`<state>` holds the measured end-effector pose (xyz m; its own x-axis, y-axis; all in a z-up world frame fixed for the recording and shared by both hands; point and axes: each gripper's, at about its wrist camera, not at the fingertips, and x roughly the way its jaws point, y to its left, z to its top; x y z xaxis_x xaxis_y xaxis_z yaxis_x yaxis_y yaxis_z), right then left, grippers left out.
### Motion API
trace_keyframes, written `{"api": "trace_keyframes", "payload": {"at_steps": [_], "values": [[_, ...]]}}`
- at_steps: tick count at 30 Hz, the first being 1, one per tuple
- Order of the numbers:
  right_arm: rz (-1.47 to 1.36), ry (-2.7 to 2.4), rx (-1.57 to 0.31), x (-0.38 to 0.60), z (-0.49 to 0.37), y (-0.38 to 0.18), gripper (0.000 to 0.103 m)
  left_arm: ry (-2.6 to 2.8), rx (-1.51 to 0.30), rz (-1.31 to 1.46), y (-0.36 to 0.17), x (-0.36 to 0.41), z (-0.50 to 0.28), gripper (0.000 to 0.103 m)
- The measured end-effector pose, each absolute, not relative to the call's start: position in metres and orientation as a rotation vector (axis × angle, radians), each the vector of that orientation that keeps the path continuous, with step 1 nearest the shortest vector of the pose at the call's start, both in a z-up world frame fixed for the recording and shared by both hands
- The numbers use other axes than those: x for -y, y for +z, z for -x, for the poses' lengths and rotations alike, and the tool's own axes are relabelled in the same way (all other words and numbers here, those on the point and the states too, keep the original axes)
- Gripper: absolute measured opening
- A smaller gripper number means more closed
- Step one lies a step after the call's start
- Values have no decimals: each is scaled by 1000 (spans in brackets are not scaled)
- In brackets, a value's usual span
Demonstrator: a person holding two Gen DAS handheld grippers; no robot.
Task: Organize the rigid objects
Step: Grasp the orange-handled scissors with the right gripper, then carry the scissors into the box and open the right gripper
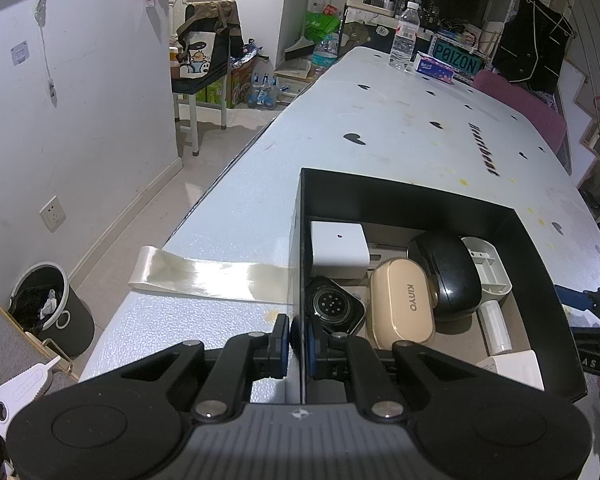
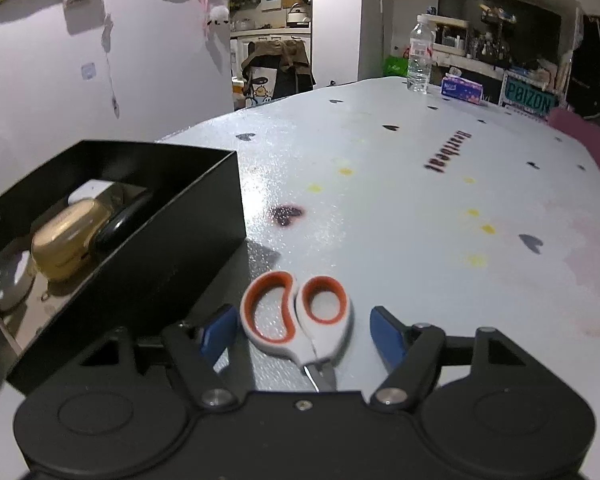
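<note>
Item 1, box [image 1: 420, 196]: black, open-topped, on the surface [image 1: 400, 120]. We count inside it a white cube [image 1: 338, 250], a watch [image 1: 332, 306], a gold case [image 1: 402, 304], a black case [image 1: 444, 274] and pale pieces toward 3 o'clock. We judge most of the sorting done.

Item 2, left tongs [image 1: 297, 342]: pinched shut on the box's near wall, at 6 o'clock in the left view, steadying it.

Item 3, scissors [image 2: 300, 316]: orange-and-white handles, flat on the surface just outside the box, at 6 o'clock in the right view. Not yet boxed.

Item 4, right tongs [image 2: 302, 334]: part open, pads either side of the handles, not touching; nothing held. Remaining, as we judge: grip the scissors, lift, place in the box.
</note>
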<state>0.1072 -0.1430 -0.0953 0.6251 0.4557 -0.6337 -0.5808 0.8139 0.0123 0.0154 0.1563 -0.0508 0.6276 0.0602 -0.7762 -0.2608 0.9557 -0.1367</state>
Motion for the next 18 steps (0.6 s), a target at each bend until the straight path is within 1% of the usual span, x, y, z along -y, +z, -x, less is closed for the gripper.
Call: {"api": "trace_keyframes", "payload": {"at_steps": [1,11,18], "values": [[199,612,-661,143,-106,-95,62,187,-875,245,-51,-157,-15,9],[160,539,-700,148,-86,-84,62,187,-875,244,-51,-155,-16,9],[47,505,-614,164,-64,-49,62,187,-875,245,-51,-156,-16,9]]}}
